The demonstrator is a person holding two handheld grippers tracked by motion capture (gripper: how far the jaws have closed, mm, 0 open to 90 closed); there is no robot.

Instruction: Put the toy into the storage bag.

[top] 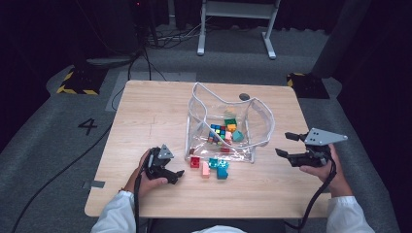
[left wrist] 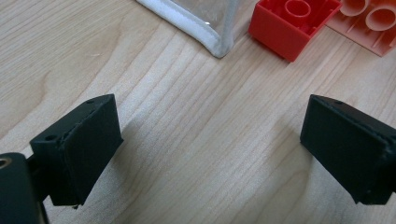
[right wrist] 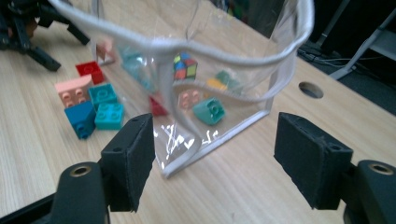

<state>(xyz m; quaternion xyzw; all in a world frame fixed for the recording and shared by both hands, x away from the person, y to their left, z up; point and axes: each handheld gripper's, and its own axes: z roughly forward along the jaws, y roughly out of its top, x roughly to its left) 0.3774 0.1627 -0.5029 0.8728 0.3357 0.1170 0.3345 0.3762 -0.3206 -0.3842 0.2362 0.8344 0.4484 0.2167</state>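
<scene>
Plainly, the right gripper [right wrist: 215, 158] has its jaws spread wide with nothing between them; its own view looks across bare wood to the near corner of the clear plastic pouch [right wrist: 261, 70], which stands just ahead of the pads without touching them. The left gripper [left wrist: 210, 149] likewise stands spread over bare table, pinching nothing, with the pouch's white-edged corner [left wrist: 210, 39] and a red brick [left wrist: 287, 28] just beyond its jaws and a pink brick [left wrist: 369, 23] beside the red one.

From the high view, the left gripper [top: 176, 175] rests low near the table's front edge, left of the loose bricks, while the right gripper [top: 286, 144] is held off the pouch's right side, near the table's right edge. The pouch [top: 262, 116] stands open near the middle of the table, holding a small multicoloured puzzle cube [top: 217, 132], a teal brick [top: 237, 136] and other bricks. Outside it, against its front, lie the red brick [top: 195, 161], the pink brick [top: 205, 169] and some teal and blue bricks [top: 219, 167].

The table [top: 145, 121] is pale wood grain with a round cable hole [top: 244, 96] near the far edge. Around it lies grey carpet marked with a number 4 [top: 87, 126], black-and-yellow hazard tape [top: 77, 80], trailing cables [top: 170, 36] and the white legs of a frame [top: 233, 29] against a dark background.
</scene>
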